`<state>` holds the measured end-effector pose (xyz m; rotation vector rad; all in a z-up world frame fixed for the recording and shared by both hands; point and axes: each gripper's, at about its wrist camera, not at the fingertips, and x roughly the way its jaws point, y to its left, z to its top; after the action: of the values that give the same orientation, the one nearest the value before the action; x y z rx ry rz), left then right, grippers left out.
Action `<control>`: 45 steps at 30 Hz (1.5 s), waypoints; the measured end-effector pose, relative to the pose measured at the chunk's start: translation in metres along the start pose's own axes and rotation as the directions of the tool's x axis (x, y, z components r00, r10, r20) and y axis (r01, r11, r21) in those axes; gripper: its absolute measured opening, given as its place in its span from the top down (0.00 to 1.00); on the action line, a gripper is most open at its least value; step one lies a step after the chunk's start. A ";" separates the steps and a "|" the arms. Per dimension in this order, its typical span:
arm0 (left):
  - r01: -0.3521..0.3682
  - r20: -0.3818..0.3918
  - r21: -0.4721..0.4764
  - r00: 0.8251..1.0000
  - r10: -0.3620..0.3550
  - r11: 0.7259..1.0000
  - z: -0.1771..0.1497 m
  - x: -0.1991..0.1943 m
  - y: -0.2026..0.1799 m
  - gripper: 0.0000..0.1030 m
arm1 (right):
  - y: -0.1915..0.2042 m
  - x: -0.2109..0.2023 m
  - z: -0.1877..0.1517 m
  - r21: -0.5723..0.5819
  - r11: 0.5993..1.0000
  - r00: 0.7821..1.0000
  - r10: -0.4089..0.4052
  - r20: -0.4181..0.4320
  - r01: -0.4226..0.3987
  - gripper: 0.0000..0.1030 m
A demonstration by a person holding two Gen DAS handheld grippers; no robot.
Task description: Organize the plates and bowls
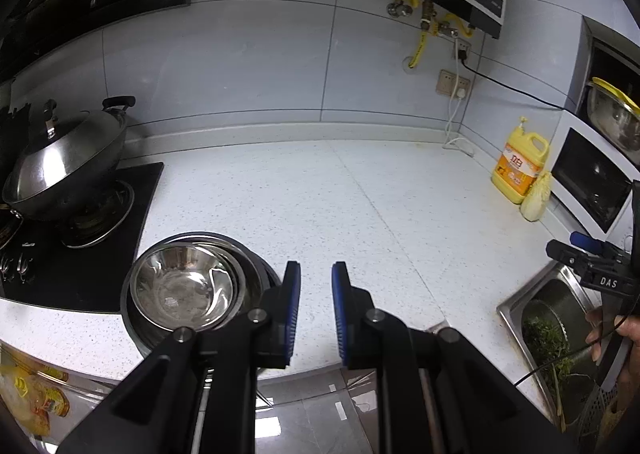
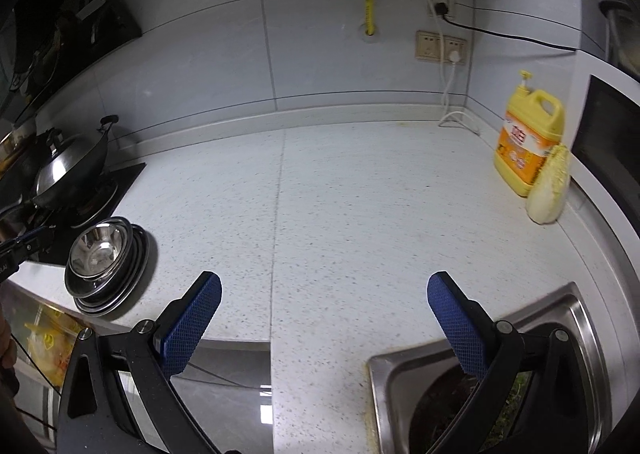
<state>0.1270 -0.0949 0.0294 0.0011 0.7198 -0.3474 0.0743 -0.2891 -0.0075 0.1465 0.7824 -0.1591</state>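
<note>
Two tongs hang above a white speckled worktop (image 1: 360, 194). The left tongs (image 1: 316, 274) have their blue pads nearly together, a narrow gap between them, nothing held. The right tongs (image 2: 324, 294) stand spread wide, also holding nothing, with one finger over the near edge of the worktop and the other over the corner of a steel sink (image 2: 580, 318).

Nested steel bowls (image 1: 184, 286) sit in a stack near the worktop's front edge, just beside the black hob (image 1: 80, 254) and just left of the left tongs. From the right wrist view the stack (image 2: 104, 262) lies well apart, far to the left.

On the hob stands a lidded wok (image 1: 68, 162). At the far right, a yellow jug (image 1: 520, 162) stands touching a cabbage (image 1: 536, 198), beside a white oven (image 1: 592, 182). Greens lie in the sink (image 1: 548, 338).
</note>
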 end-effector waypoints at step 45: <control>-0.038 -0.012 0.014 0.999 0.038 0.999 -0.023 -0.018 0.004 0.85 | 0.011 -0.011 0.002 -0.051 0.999 1.000 -0.010 0.000 0.010 0.01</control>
<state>0.1008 -0.0831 0.0228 0.0297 0.7288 -0.3159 0.0702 -0.2778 0.0019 0.0945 0.7866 -0.1488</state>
